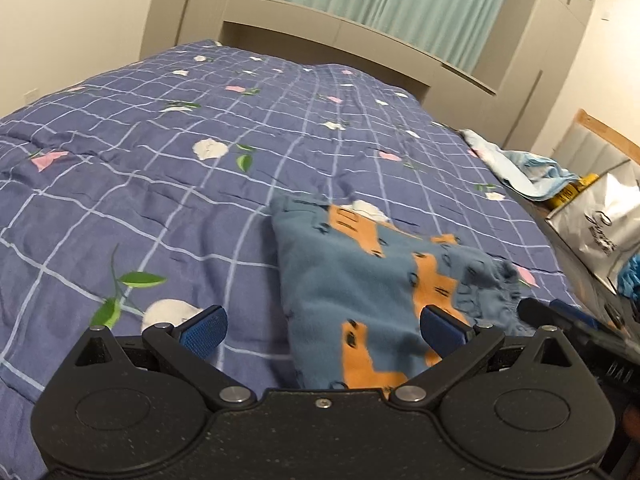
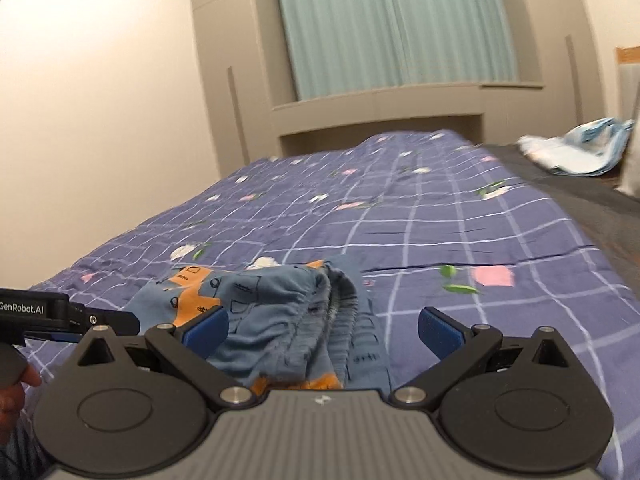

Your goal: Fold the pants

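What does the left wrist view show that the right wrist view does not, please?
Only the left wrist view shows the silver bag beside the bed. Only the right wrist view shows the pants' gathered waistband and a "GenRobot.AI" label. Both show the pants on the purple checked quilt, green curtains, and open grippers: left gripper, right gripper.

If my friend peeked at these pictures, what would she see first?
Probably the little blue pants with orange shapes, lying rumpled near the front edge of the bed. Under them spreads a big purple checked quilt dotted with white and pink flowers. Right up front, the left tongs and right tongs are both spread wide open on either side of the pants, holding nothing.
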Tool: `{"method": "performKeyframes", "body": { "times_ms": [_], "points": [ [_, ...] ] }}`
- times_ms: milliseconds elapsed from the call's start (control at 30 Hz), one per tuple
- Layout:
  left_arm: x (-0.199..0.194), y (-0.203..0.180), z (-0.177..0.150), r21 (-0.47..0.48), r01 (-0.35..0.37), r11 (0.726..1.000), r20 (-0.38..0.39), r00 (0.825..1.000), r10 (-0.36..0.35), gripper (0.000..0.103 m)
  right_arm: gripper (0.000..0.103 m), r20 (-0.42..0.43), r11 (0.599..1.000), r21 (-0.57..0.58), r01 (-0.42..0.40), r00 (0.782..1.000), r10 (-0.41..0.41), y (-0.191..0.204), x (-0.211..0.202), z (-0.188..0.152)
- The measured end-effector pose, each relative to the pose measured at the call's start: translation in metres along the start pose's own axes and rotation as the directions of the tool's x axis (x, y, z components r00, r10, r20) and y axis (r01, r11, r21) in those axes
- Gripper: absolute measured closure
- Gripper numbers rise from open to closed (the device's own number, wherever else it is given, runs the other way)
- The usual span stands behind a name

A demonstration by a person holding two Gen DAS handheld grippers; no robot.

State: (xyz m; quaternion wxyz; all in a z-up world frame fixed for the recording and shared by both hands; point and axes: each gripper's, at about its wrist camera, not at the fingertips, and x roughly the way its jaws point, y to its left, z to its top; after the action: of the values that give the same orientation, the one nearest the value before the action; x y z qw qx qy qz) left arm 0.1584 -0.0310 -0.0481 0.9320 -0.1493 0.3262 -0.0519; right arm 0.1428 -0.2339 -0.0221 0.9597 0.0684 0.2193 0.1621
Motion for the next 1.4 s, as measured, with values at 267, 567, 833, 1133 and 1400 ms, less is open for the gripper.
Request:
{"method": "performKeyframes", "body": {
  "times_ms": [267, 567, 833, 1133, 1400],
  "points": [
    [0.013, 0.004, -0.002, -0.020, -0.007, 1.000, -0.032, 0.999, 0.006, 0.001, 0.000, -0.133, 0.992, 0.082, -0.100, 0.985, 0.111, -0.026, 0.055, 0.036],
    [0.019, 0.003, 0.002, -0.038, 0.008, 0.999, -0.031, 0.999, -0.010, 0.001, 0.000, -0.209, 0.983, 0.135, -0.125, 0.966, 0.152, -0.040, 0.081, 0.026],
    [0.027, 0.004, -0.003, -0.055, -0.009, 0.998, -0.054, 0.999, 0.006, 0.001, 0.000, -0.183, 0.988, 0.102, -0.116, 0.974, 0.133, -0.036, 0.081, 0.018],
    [0.027, 0.005, -0.003, -0.056, -0.008, 0.998, -0.059, 0.998, 0.005, 0.001, 0.000, -0.176, 0.988, 0.102, -0.118, 0.975, 0.134, -0.035, 0.082, 0.018],
    [0.028, 0.005, -0.003, -0.056, -0.007, 0.998, -0.060, 0.998, 0.004, 0.001, 0.000, -0.174, 0.988, 0.102, -0.118, 0.975, 0.135, -0.036, 0.082, 0.017]
  ]
}}
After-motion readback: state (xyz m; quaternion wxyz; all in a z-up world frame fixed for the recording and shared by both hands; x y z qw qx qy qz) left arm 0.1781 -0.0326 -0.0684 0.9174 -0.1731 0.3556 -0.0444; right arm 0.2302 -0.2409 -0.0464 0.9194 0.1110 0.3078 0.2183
